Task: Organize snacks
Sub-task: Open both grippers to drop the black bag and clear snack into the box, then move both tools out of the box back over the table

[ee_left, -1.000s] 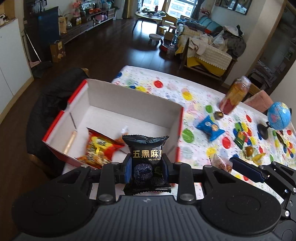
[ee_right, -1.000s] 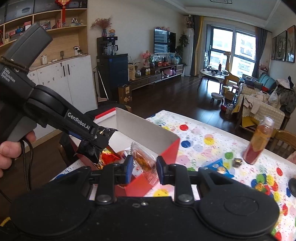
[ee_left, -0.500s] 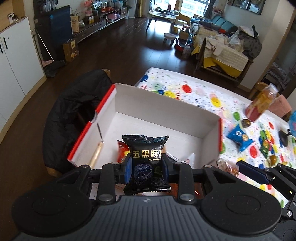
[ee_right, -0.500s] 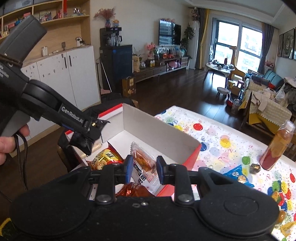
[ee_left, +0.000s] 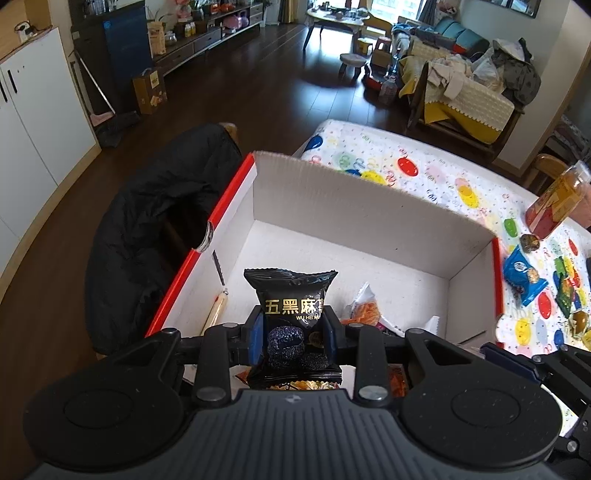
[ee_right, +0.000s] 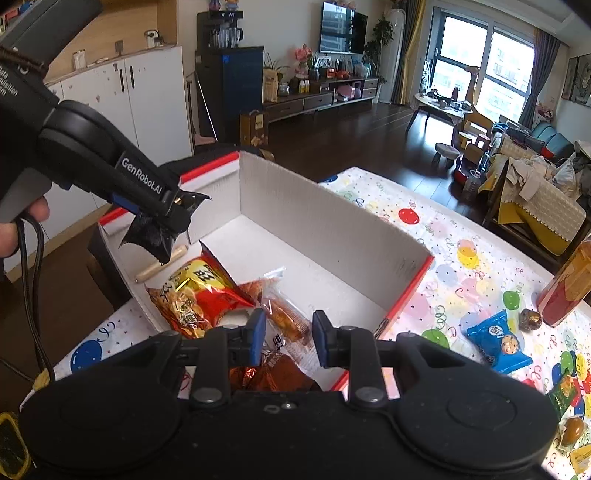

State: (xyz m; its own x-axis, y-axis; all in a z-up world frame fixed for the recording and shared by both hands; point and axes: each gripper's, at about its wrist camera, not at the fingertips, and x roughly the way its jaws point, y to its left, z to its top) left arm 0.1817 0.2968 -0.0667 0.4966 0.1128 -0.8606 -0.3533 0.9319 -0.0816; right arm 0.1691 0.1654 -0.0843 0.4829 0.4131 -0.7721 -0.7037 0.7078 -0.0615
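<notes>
The left hand-held gripper (ee_left: 292, 338) clamps an upright black foil snack packet (ee_left: 291, 321) above the open white cardboard box with red edges (ee_left: 354, 218); the right hand-held gripper (ee_right: 284, 338) grips a clear-wrapped orange pastry (ee_right: 286, 317) over the box's near corner. Both snacks hang directly above their drop.

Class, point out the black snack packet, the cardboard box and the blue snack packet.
black snack packet (ee_left: 291, 306): left wrist view, printed front.
cardboard box (ee_left: 354, 218): left wrist view, far inner wall.
blue snack packet (ee_right: 496, 341): right wrist view, wrapper middle.

Dark wood floor (ee_left: 258, 96), white cabinets (ee_right: 147, 96), wall-mounted television (ee_right: 341, 27), cluttered sofa (ee_left: 465, 92).
</notes>
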